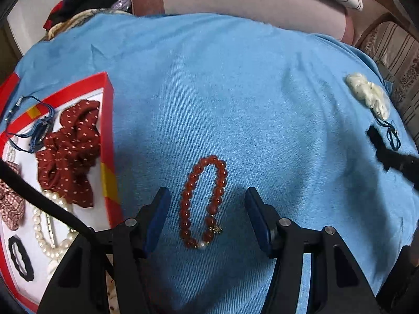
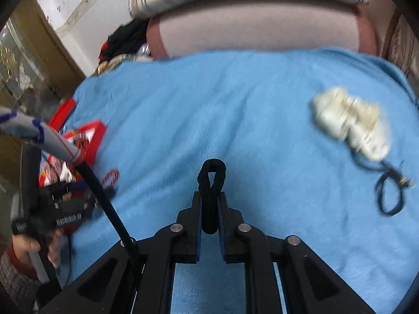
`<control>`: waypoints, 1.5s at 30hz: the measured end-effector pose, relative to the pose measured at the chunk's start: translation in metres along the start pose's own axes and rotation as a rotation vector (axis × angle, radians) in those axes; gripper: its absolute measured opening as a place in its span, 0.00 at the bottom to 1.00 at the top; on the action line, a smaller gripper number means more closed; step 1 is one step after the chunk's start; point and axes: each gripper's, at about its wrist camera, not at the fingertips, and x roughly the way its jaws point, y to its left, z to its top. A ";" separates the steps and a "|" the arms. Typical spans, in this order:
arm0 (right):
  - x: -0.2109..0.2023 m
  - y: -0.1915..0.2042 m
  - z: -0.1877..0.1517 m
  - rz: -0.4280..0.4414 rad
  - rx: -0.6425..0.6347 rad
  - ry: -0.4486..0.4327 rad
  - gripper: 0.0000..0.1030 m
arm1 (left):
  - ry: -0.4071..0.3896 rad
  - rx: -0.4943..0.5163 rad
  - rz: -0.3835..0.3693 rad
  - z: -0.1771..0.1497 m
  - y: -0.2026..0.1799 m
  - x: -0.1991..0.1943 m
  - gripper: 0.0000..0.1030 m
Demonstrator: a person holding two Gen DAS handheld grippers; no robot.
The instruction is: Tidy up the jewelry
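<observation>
A red bead bracelet [image 1: 203,202] with one white pearl lies on the blue cloth [image 1: 235,91]. My left gripper [image 1: 207,198] is open, its two fingers on either side of the bracelet, just above it. My right gripper [image 2: 210,204] is shut on a black hair tie [image 2: 212,180], whose loop sticks out past the fingertips, above the cloth [image 2: 235,99]. A cream carved pendant [image 1: 368,95] on a dark cord lies at the far right; it also shows in the right wrist view [image 2: 351,123], blurred. The red bracelet shows small in the right wrist view [image 2: 111,176].
A red-rimmed white tray [image 1: 107,130] at the left holds a dark red dotted scrunchie [image 1: 69,151], a blue cord bracelet [image 1: 36,128], a pearl necklace [image 1: 49,225], a black hair tie [image 1: 21,257] and a pink scrunchie. Pillows and clothes lie behind the cloth.
</observation>
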 end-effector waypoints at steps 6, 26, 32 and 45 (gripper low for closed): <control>0.015 -0.005 -0.003 -0.028 0.033 -0.018 0.45 | -0.015 0.012 -0.022 -0.002 0.000 0.002 0.57; -0.018 0.023 -0.014 -0.006 -0.016 -0.062 0.10 | -0.095 -0.022 -0.062 -0.008 -0.003 -0.046 0.00; -0.029 0.028 -0.023 0.004 -0.003 -0.067 0.11 | -0.050 -0.034 -0.023 -0.006 0.004 -0.024 0.22; 0.025 0.011 -0.026 0.015 0.069 0.005 0.27 | -0.047 0.033 -0.003 -0.005 -0.003 0.000 0.11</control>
